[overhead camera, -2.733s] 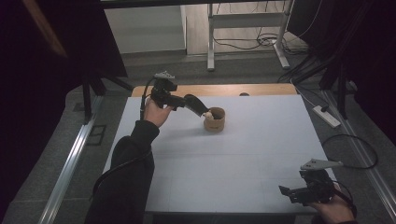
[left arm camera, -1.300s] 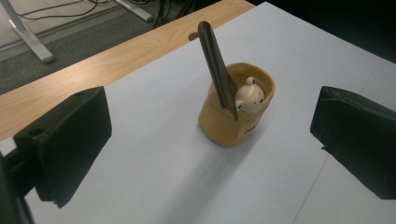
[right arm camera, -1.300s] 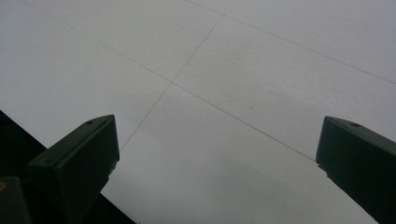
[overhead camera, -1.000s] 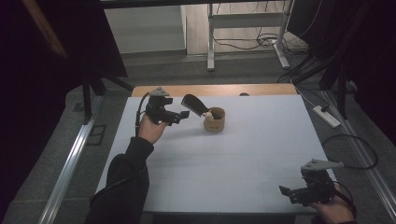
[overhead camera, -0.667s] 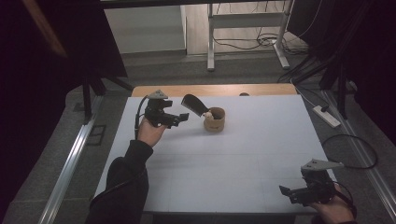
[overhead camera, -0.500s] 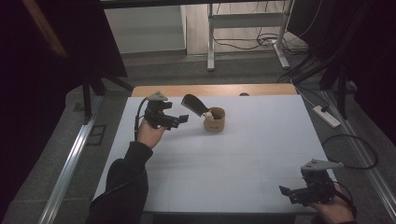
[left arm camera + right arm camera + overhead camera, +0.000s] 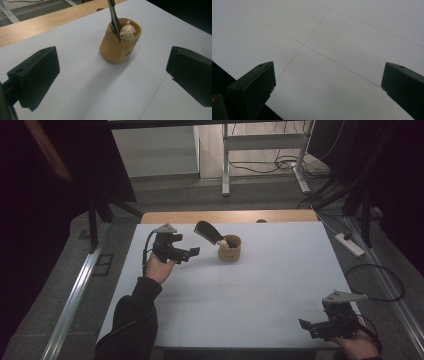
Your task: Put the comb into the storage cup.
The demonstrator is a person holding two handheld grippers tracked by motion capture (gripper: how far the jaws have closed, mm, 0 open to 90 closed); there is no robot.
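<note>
Left gripper [image 7: 192, 252] held above the table [image 7: 260, 290], jaws spread wide, empty. Directly ahead of it, apart, stands a tan pot [image 7: 119, 45] holding a black shoehorn [image 7: 114, 17] and a small bear figure [image 7: 127, 32]. Right gripper [image 7: 306, 324] likewise spread, empty, well apart from the pot.

We find one piece of lettering: a short dark print low on the front of the tan holder [image 7: 119, 46], toward its 5 o'clock edge in the left gripper view. It is too small and too tilted for us to read (only a few dark strokes show, no sure letters). In the high view the same holder [image 7: 230, 251] is too far off for us to make out any print. The white bench [image 7: 352, 37] carries only thin ruled lines, with no words or numbers that we can read.
</note>
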